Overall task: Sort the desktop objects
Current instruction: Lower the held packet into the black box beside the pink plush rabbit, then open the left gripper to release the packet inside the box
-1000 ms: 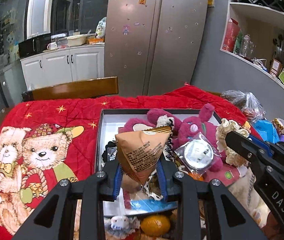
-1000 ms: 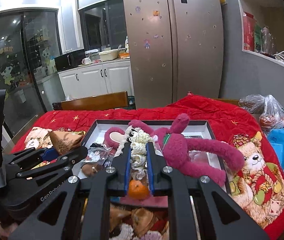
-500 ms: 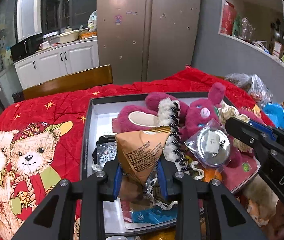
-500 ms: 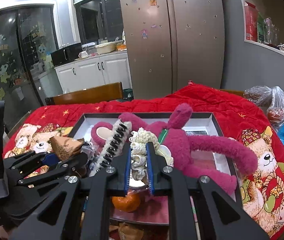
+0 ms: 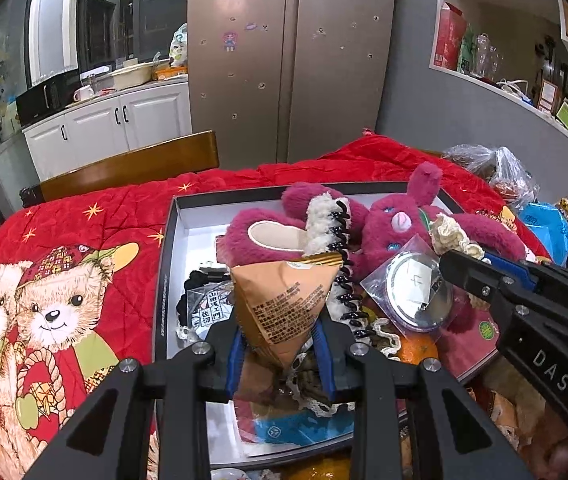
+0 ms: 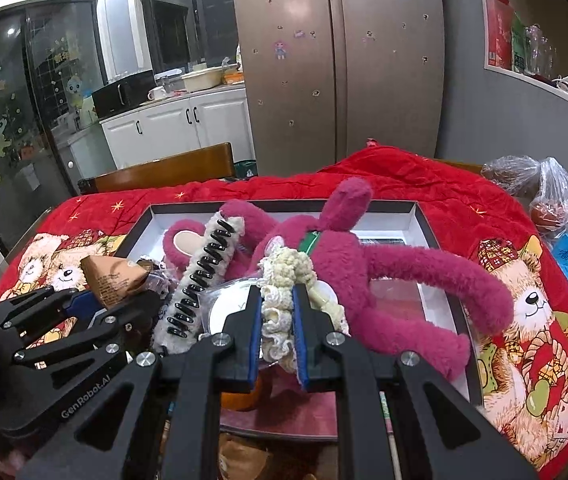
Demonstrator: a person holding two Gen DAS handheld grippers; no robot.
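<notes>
The left gripper [image 5: 280, 344] pinches a tan, crinkled, triangular snack packet [image 5: 284, 304] by its lower point, blue pads pressed to both sides, the packet's wide sealed edge standing uppermost. The right gripper [image 6: 278, 340] has its jaws squeezed together on a cream crocheted lace scrunchie [image 6: 280, 280], whose ruffled yarn bulges out above the fingers. Both tools tilt downward over a shallow dark-rimmed box with a white inside [image 5: 164, 280].

Just beyond the left fingers, inside the box, lie a fluffy cream hair claw with black plastic teeth [image 5: 336, 240], a round mirror-like disc in a clear bag [image 5: 412, 292] and a magenta plush bear [image 6: 344, 264] sprawled with long fuzzy limbs. An orange fruit [image 6: 244, 392] sits under the right gripper's fingers. The box rests on a quilted red cloth printed with teddy bears [image 5: 44, 300]. Far ahead stand a wooden chair back [image 5: 124, 168] and a brushed-steel fridge [image 5: 284, 60].
</notes>
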